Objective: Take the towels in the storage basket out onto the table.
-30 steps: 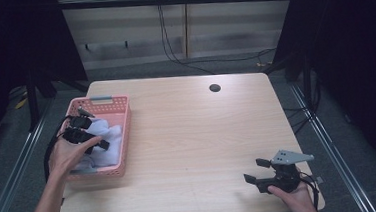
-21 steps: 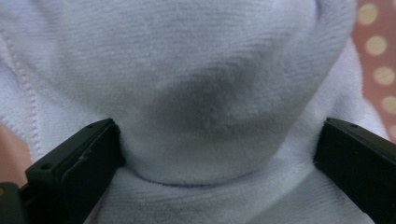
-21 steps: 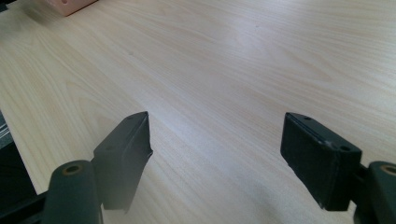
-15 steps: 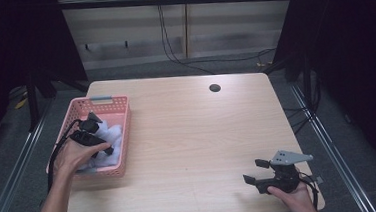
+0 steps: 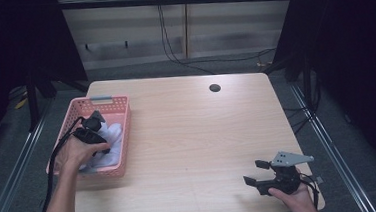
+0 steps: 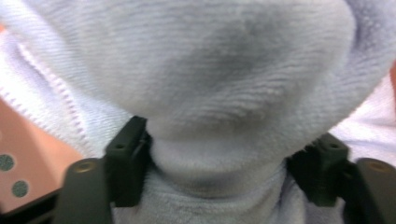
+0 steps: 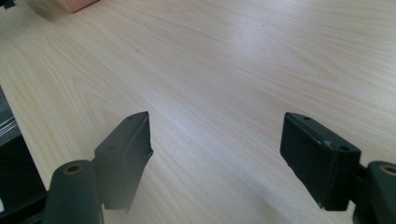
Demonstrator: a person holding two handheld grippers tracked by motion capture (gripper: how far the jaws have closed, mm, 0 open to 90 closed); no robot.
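L tool [image 6: 219,172] in pink basket [image 5: 118,106], jaws just closing round white towel [image 6: 224,84], prob. pinching it; R tool [image 7: 219,158] spread, empty, over tabletop [image 5: 202,130].

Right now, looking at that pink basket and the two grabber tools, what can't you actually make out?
- High view: the left gripper, its jaws closing, dips into the pink basket; hand and gripper hide their tips.
- Left gripper view: the white towel between the jaws is too close and blurred to count the cloths.
- Right gripper view: the open right gripper faces bare table; the edge cuts off the basket corner.
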